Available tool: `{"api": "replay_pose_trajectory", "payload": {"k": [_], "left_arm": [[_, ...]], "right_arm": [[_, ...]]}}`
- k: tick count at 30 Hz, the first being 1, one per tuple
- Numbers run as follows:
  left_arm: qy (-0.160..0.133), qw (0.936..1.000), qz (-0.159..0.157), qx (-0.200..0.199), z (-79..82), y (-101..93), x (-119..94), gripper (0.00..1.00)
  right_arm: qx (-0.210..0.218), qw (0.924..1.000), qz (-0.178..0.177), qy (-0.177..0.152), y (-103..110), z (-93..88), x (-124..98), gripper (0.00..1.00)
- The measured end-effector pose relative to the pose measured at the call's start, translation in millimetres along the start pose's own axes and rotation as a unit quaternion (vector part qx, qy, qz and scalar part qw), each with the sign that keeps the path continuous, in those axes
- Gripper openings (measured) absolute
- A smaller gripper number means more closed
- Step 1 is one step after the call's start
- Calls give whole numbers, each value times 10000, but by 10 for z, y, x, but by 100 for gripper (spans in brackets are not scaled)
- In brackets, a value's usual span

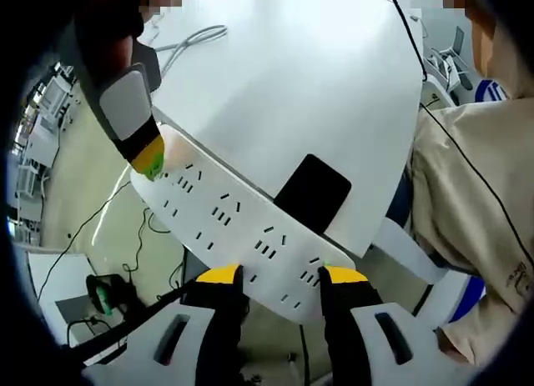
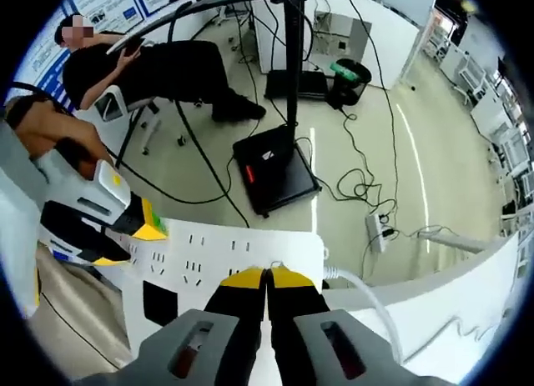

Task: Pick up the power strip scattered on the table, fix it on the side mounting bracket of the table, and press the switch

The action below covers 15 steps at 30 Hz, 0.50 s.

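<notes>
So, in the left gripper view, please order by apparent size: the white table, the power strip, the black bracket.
1. White table, largest.
2. Power strip, though it looks bigger because it is near the camera.
3. Black bracket, smallest.

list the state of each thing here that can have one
power strip: held off the table at its edge, gripped at both ends, sockets empty
left gripper: shut on the power strip's end
right gripper: shut on the power strip's cable end
power strip cable: attached, trailing over the table
white table: bare where the strip is held
</notes>
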State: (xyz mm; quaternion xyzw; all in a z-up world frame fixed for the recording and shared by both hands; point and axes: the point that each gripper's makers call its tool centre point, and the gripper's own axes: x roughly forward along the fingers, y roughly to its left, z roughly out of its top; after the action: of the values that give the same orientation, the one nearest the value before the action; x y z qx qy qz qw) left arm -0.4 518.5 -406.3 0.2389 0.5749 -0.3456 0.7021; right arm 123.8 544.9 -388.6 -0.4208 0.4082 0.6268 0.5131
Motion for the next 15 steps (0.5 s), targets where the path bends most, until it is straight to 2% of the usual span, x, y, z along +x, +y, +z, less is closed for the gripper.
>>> {"api": "replay_pose_trajectory", "payload": {"k": [6,15], "left_arm": [[-81,10000,-6,-22,1,-1,-1,41],[36,10000,2,3,1,-8,3,42]], "right_arm": [[-234,9988,-103,-420,60,25,-203,0],[-223,9957,-485,-759,101,-135,-525,0]]}}
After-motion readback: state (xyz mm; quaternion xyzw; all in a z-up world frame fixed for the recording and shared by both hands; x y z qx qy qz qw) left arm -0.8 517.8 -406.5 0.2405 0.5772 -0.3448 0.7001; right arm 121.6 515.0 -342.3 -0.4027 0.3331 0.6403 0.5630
